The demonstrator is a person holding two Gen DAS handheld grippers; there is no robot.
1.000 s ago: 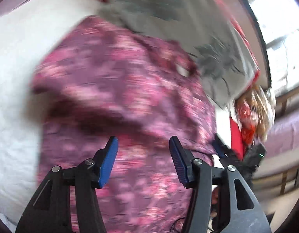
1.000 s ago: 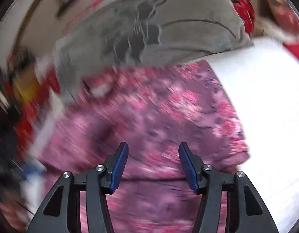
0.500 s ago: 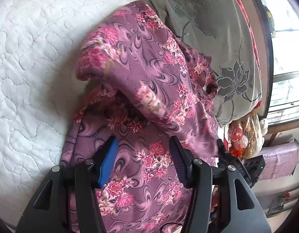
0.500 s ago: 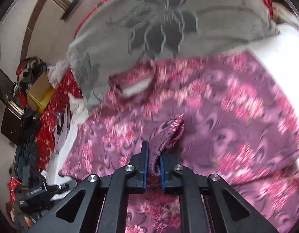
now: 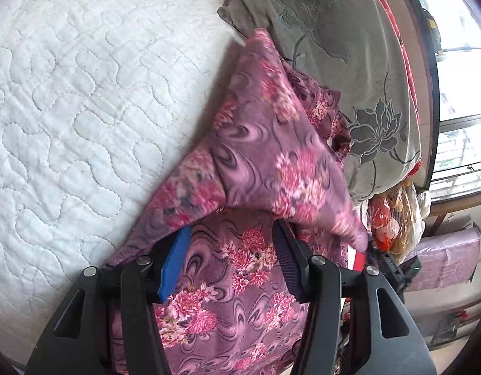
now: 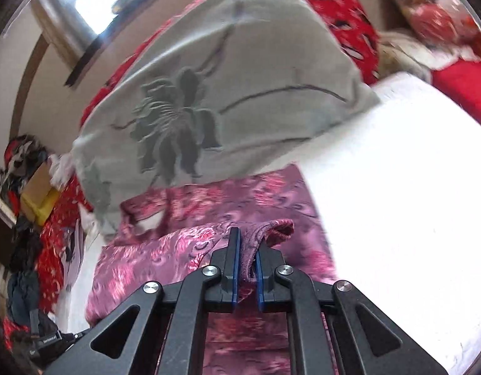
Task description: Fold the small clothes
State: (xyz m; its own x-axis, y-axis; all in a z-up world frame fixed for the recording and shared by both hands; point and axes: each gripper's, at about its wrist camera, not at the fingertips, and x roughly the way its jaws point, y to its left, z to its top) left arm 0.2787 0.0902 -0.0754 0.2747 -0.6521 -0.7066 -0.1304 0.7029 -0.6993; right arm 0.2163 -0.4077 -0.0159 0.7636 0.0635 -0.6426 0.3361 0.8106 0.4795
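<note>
A purple garment with pink flowers (image 5: 265, 162) lies on the white quilted bed (image 5: 68, 109). One part of it is lifted and drawn across the rest toward the right. My left gripper (image 5: 231, 250) is open and hovers just above the flat lower part of the garment. My right gripper (image 6: 246, 250) is shut on a bunched edge of the same garment (image 6: 268, 231) and holds it up above the cloth that lies below.
A grey pillow with a dark flower print (image 5: 349, 62) lies against the garment's far side; it also shows in the right wrist view (image 6: 225, 93). Red patterned bedding (image 6: 343, 9) is behind it. Bags and boxes (image 5: 396, 212) crowd the floor beside the bed.
My right gripper closed on the garment's edge and has lifted it, pulling a fold across the rest. My left gripper stayed open above the cloth.
</note>
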